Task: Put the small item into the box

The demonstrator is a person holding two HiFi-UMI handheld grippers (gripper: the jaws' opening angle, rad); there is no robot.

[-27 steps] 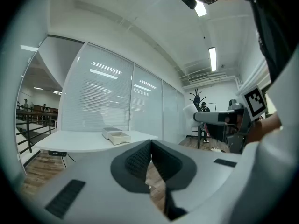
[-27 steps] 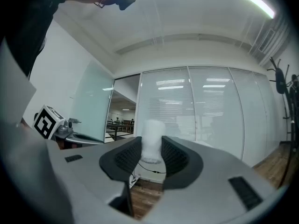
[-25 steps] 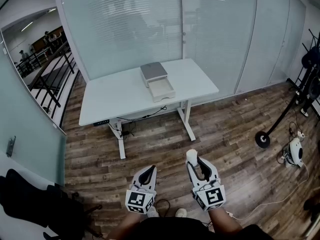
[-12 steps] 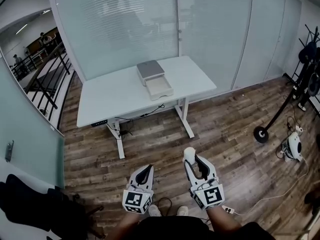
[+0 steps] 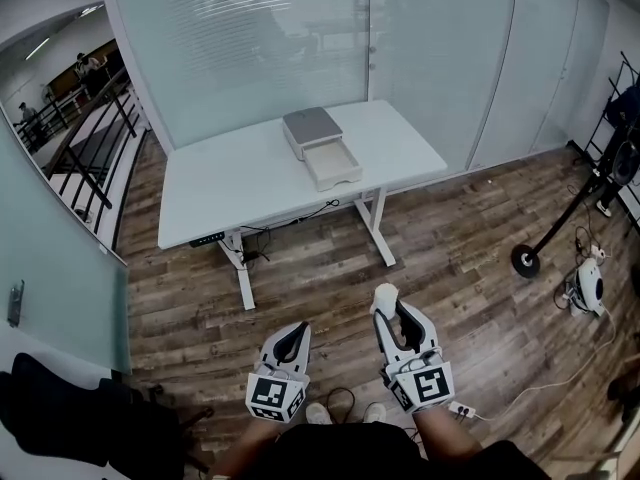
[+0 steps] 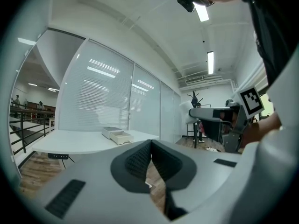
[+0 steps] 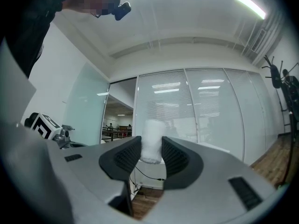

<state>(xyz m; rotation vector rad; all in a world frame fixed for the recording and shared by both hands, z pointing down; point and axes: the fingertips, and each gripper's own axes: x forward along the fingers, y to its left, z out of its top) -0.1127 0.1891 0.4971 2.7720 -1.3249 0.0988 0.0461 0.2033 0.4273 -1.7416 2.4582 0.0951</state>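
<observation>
Slightly rightward the desk [image 5: 225, 183] has slid in our head view since a second ago. Our right tongs [image 5: 389, 306] pinch the white item [image 7: 152, 141] – well apart from the box [image 5: 311, 128] on that desk. Our left tongs [image 5: 297, 331] are pressed together, empty.

Wood floor [image 5: 320, 268] between the person and the white table [image 5: 230, 183]: open, wide passage. Tabletop free to left and right of the box [image 5: 312, 128]. Its drawer [image 5: 335, 165] stands pulled out toward the front edge, open from above. Glass wall [image 5: 250, 48] closes off the far side just behind the table. Right side of floor: round stand base [image 5: 525, 260], white device [image 5: 590, 293], trailing cable [image 5: 560, 378]. Lower left: dark chair [image 5: 60, 418].
</observation>
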